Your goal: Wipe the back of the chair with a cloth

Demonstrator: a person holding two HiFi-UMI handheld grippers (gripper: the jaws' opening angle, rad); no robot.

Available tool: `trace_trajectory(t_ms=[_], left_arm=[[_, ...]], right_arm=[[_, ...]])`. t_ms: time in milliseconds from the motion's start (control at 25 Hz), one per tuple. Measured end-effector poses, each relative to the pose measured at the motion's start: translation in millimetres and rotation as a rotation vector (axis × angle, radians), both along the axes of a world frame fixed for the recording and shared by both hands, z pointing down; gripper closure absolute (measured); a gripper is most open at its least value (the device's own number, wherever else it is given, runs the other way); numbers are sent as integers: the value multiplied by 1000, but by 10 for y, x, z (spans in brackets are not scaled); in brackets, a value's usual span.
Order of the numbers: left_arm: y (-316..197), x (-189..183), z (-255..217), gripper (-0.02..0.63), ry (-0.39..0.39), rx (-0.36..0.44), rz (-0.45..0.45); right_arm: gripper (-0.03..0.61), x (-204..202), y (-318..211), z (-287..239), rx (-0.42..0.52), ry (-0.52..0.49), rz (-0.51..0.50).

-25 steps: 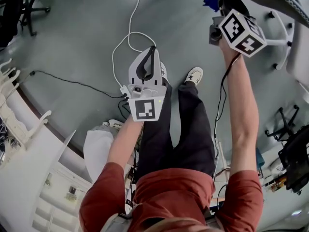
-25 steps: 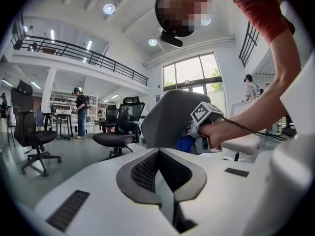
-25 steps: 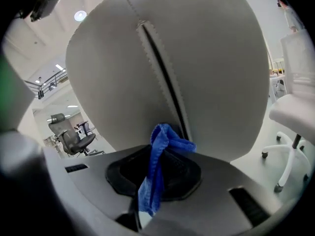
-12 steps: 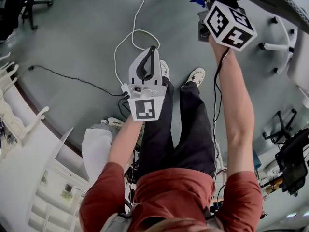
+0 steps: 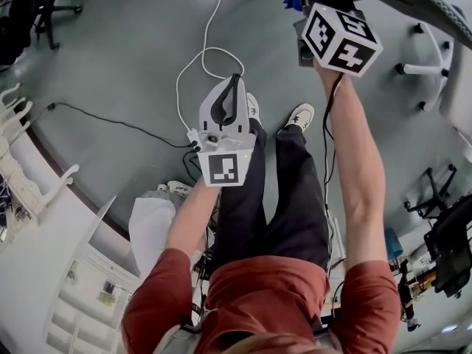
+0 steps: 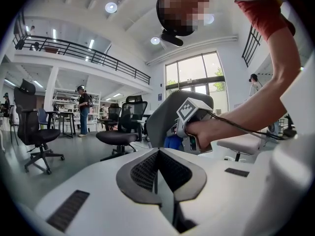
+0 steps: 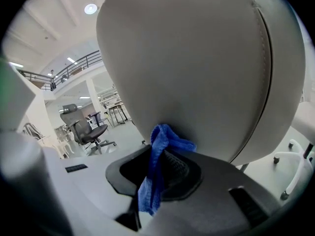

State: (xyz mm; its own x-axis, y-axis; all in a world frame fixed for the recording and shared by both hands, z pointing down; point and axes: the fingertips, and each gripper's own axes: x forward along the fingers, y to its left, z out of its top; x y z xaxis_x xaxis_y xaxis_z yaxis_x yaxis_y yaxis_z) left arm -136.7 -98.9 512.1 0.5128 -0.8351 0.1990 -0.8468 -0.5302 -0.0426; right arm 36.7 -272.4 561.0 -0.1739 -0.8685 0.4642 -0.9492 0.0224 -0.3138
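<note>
One cloth [image 7: 156,166], chair back [image 7: 197,68] (grey), office floor [image 5: 125,65]

No word, brand or number can be read anywhere. The only print is black-and-white square markers (patterns, not letters): in the head view one faces up on the cube [image 5: 222,167] of the left gripper [image 5: 234,87] near the middle, and two show on the cube [image 5: 341,37] of the right gripper [image 7: 162,159] at 1 o'clock. In the left gripper view a small blue sign [image 6: 161,97] sits on the far wall, just toward 12 o'clock from the middle and beside the window [image 6: 197,77], too small to read.
</note>
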Motion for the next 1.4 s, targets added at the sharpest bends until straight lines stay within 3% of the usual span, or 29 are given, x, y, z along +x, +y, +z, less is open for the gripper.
trace_trajectory(t_ms=[280,720,920,1280,1400], left_arm=[[-14,248,-143,600,-6,11,31],[-22,997,-744,600,13,39,120],[18,1201,-958,600,30,21,127],[124,1221,-1231,600,28,-12,124],[135,1230,-1330,600,25,-13,132]], right_arm=[[522,131,394,-176,20,-27,-17],[522,953,1392,-895,50,-42,96],[522,1212,1539,-1161,48,-71,114],[522,1785,1318,-1533,62,27,155],[522,1976,1213,-1628,33,144,151]])
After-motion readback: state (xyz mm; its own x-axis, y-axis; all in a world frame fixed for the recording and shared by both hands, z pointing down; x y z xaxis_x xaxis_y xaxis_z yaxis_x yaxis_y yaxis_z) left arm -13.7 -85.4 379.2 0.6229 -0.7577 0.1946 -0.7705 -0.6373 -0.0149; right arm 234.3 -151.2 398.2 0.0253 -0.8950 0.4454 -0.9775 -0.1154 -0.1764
